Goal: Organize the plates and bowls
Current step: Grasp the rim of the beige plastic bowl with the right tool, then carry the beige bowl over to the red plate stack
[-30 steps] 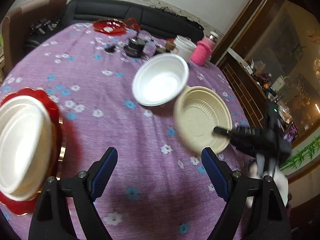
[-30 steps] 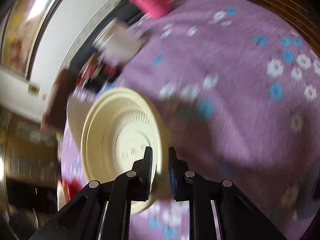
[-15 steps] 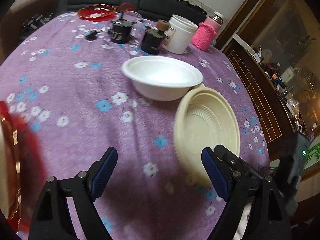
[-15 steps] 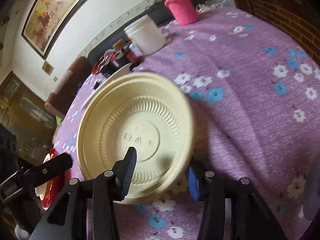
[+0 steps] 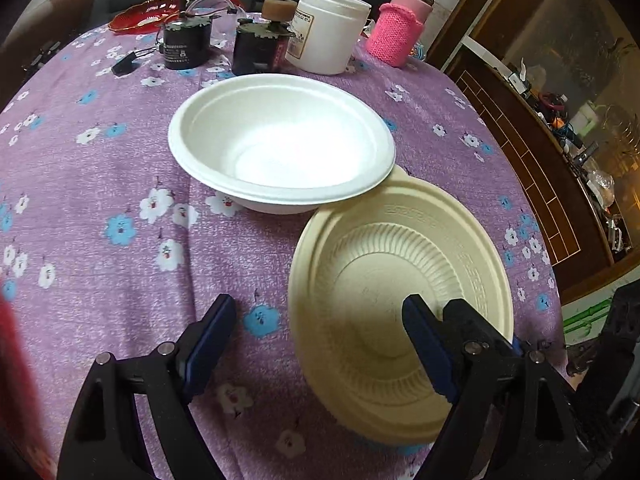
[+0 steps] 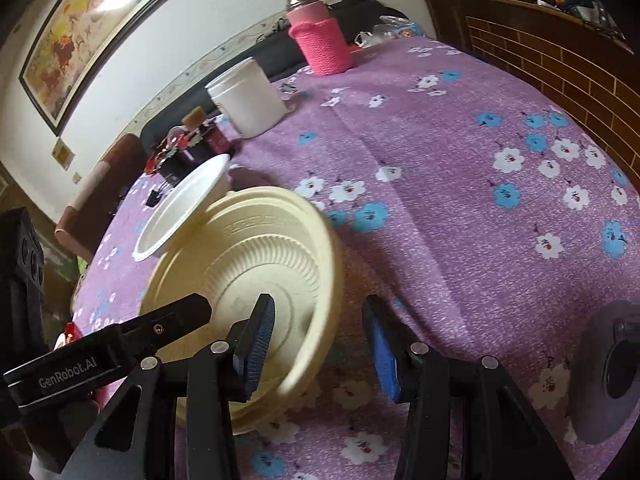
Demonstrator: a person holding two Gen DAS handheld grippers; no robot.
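A cream ribbed bowl [image 5: 396, 300] lies on the purple flowered tablecloth, its far rim tucked under the rim of a white foam bowl [image 5: 280, 140]. My left gripper [image 5: 320, 344] is open, its right finger over the cream bowl's near inside, its left finger above the cloth. In the right wrist view my right gripper [image 6: 320, 340] is open and straddles the near wall of the cream bowl [image 6: 256, 280], with one finger inside. The white bowl [image 6: 184, 204] sits behind it. The left gripper's finger [image 6: 120, 340] reaches in from the left.
At the table's back stand a white jar [image 5: 328, 32], a bottle in a pink knitted sleeve [image 5: 400, 28], two dark small devices [image 5: 260, 44] and a red dish [image 5: 148, 16]. A red blur shows at the left edge [image 5: 12, 360]. A wooden cabinet [image 5: 540, 140] stands to the right.
My right gripper opened and let go of the cream bowl, which now lies on the cloth by the white bowl. My left gripper moved forward and right, toward the bowls.
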